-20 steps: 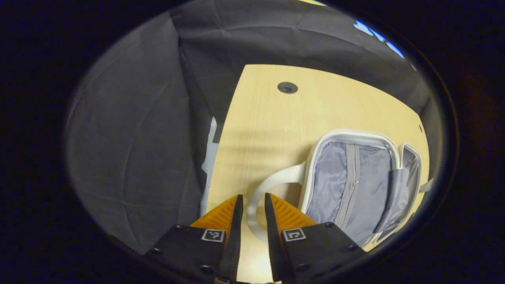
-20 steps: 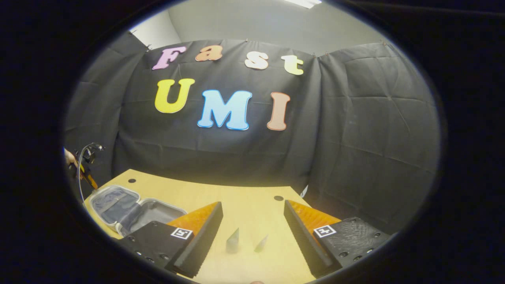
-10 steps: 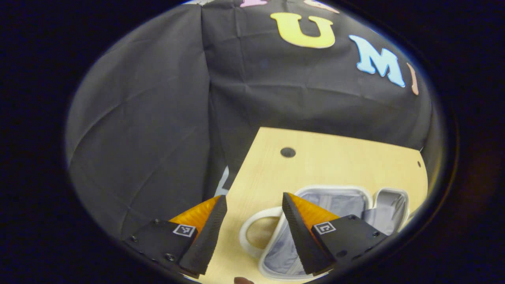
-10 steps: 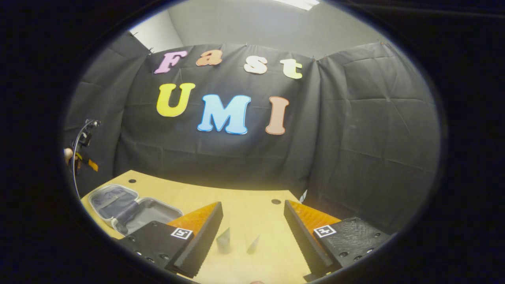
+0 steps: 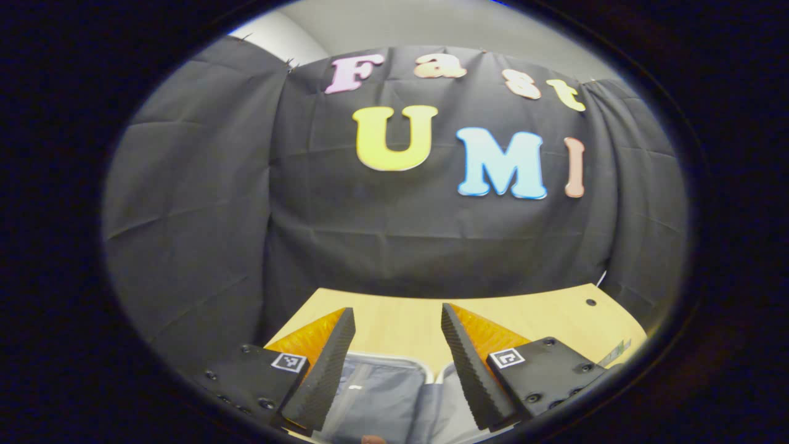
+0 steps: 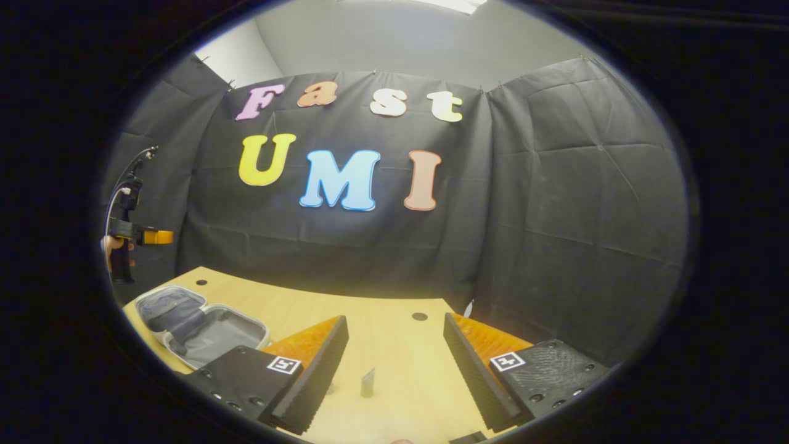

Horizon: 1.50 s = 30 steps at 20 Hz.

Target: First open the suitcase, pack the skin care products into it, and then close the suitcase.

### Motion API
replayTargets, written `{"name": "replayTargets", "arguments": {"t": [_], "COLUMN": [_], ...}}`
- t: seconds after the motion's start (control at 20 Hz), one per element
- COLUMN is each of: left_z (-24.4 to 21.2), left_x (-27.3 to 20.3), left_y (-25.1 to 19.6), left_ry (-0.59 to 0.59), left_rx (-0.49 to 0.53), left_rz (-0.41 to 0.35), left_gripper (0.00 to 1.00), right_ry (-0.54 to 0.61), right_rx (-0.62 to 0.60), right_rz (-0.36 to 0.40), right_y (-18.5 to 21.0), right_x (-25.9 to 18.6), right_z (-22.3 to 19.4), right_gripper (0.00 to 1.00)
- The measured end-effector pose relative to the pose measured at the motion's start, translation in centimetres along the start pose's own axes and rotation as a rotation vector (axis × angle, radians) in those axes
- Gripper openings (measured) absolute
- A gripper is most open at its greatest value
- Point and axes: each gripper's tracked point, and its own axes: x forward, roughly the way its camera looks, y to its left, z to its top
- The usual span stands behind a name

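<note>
Left tongs (image 5: 397, 345) gape above the open suitcase (image 5: 385, 401).

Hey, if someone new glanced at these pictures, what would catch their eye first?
Probably the open suitcase, lying flat with its grey lining exposed at the near left of the wooden table. Next, the right gripper, fingers spread wide above a small upright tube, and the left gripper, open over the suitcase.

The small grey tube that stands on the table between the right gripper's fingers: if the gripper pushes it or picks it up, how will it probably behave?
The small grey tube stands upright on a narrow base on the table, so a sideways push would probably tip it. It looks small, so likely light. The right gripper is open wide around it; closing centred should probably hold it.
</note>
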Motion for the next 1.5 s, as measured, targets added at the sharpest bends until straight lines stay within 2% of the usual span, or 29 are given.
{"name": "replayTargets", "arguments": {"t": [0.25, 0.3, 0.35, 0.55, 0.9, 1.15, 1.25, 1.5], "left_z": [-2.7, -3.7, -4.6, -7.3, -12.3, -17.9, -20.4, -27.3], "left_x": [-0.8, -0.7, -0.7, -1.5, -2.6, -3.3, -3.1, -2.3], "left_y": [-14.3, -16.6, -18.8, -27.8, -41.2, -46.3, -47.1, -47.0], "left_ry": [-0.007, 0.012, 0.022, 0.058, 0.068, 0.103, 0.136, 0.286], "left_rx": [-0.036, -0.028, -0.024, -0.051, 0.028, 0.121, 0.133, 0.111], "left_rz": [-0.176, -0.198, -0.218, -0.329, -0.496, -0.551, -0.546, -0.509], "left_gripper": [0.92, 0.87, 0.92, 0.92, 0.91, 0.91, 0.89, 0.92], "right_ry": [0.016, 0.020, 0.021, 0.033, 0.050, 0.071, 0.084, 0.117], "right_rx": [0.034, 0.032, 0.028, 0.019, -0.009, 0.003, 0.001, 0.013], "right_rz": [0.007, 0.009, 0.012, 0.024, 0.059, 0.085, 0.095, 0.125], "right_y": [-2.0, -2.2, -2.5, -3.3, -3.9, -4.6, -4.8, -4.7], "right_x": [0.2, 0.2, 0.3, 0.7, 1.9, 3.3, 3.7, 4.6], "right_z": [-1.2, -1.5, -1.7, -2.2, -3.1, -4.1, -4.7, -6.2], "right_gripper": [0.95, 0.95, 0.95, 0.95, 0.95, 0.95, 0.95, 0.95]}}
